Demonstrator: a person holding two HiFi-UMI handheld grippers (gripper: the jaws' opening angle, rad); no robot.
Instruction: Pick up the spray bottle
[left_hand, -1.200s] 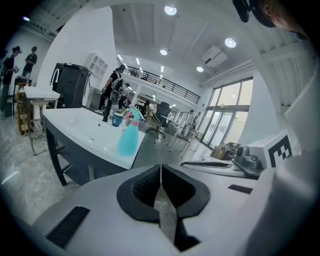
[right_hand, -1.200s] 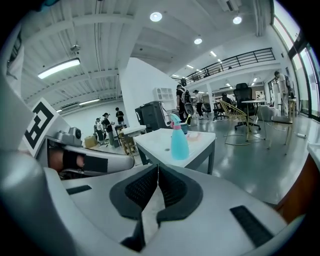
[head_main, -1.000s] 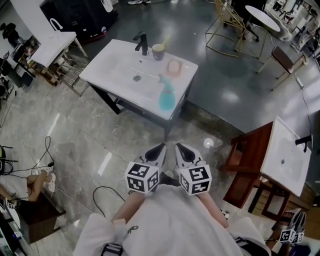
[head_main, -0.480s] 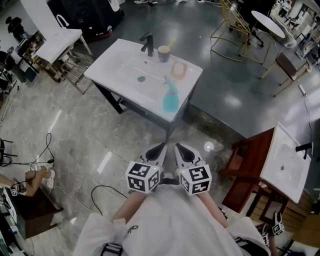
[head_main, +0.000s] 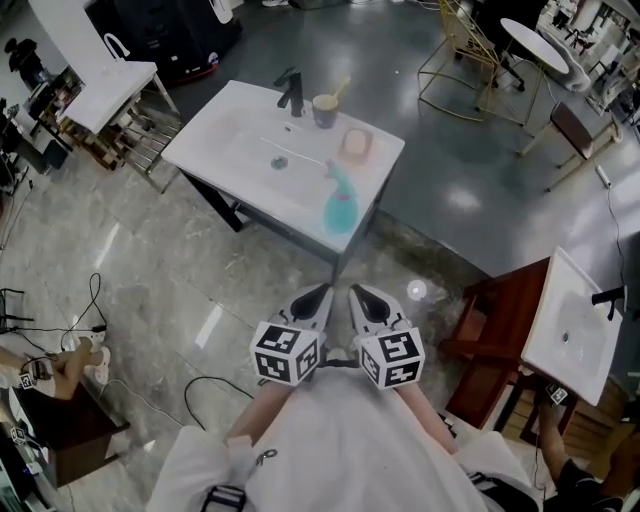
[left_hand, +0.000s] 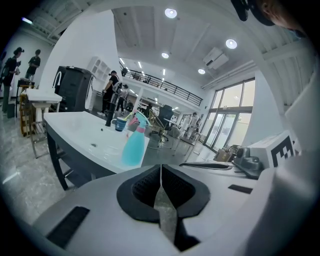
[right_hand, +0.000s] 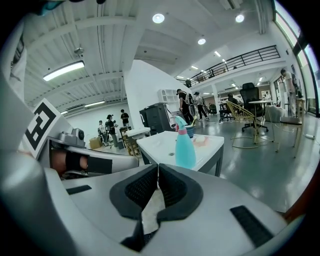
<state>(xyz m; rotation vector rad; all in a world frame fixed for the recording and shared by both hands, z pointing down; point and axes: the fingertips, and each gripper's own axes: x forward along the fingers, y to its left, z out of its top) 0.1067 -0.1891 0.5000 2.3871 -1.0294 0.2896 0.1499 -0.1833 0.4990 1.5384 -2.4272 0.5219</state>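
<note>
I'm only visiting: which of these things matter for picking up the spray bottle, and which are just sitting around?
For the job:
- spray bottle, standing at the washstand's near edge
- left gripper and right gripper, both shut and empty

Just lying about:
- washstand
- faucet
- cup
- pink soap dish
- second washstand
- round table

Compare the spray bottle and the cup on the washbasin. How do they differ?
Colour: the spray bottle is teal with a pink collar; the cup is dark.
Height: the spray bottle stands taller than the cup.
Place: the spray bottle is near the washbasin's front edge, the cup at the back beside the black faucet.
Both stand upright on the washbasin.
</note>
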